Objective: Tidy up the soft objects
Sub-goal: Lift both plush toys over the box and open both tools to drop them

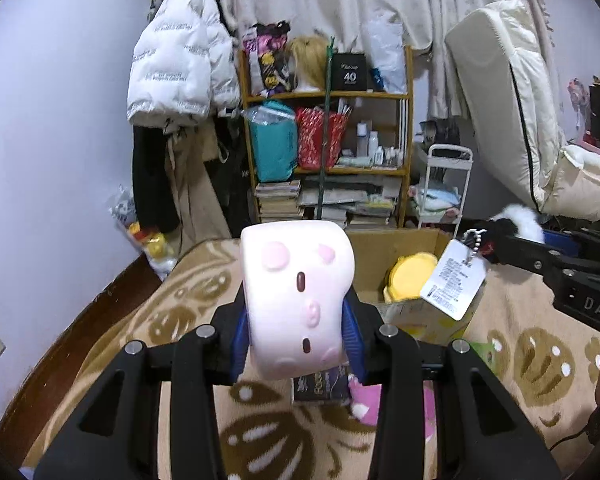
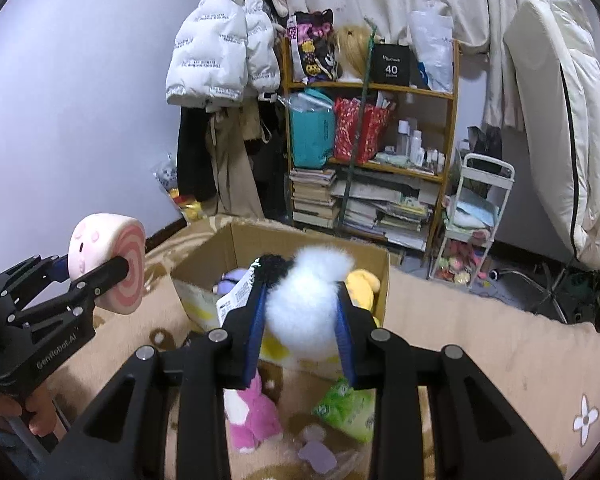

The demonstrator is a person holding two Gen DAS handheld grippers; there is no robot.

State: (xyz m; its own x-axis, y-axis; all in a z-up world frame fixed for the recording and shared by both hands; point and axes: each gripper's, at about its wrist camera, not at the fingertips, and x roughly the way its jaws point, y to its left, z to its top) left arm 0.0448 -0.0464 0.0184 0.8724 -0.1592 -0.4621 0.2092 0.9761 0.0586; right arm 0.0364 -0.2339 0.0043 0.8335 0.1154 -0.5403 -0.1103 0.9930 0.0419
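Two grippers are raised over a bed covered by a tan patterned blanket [image 1: 148, 312]. On the left, the left gripper [image 1: 296, 328] has its fingers pinching a pink roll-shaped soft toy [image 1: 296, 300] with a small face; seen from the right wrist view, the same toy [image 2: 108, 264] shows a pink spiral end and hangs in the air left of the cardboard box [image 2: 292, 248]. That box stands open on the blanket toward the far edge of the bed, with a yellow plush [image 2: 362, 284] and a purple one [image 2: 230, 280] inside. Over its near wall, the right gripper [image 2: 302, 320] has its fingers pinching a fluffy white toy [image 2: 304, 308] with a black part and a paper tag [image 1: 454, 284]. Below it on the blanket lie a pink plush [image 2: 252, 420] and a green packet [image 2: 348, 412]. Behind the bed stands a wooden shelf [image 2: 452, 128].
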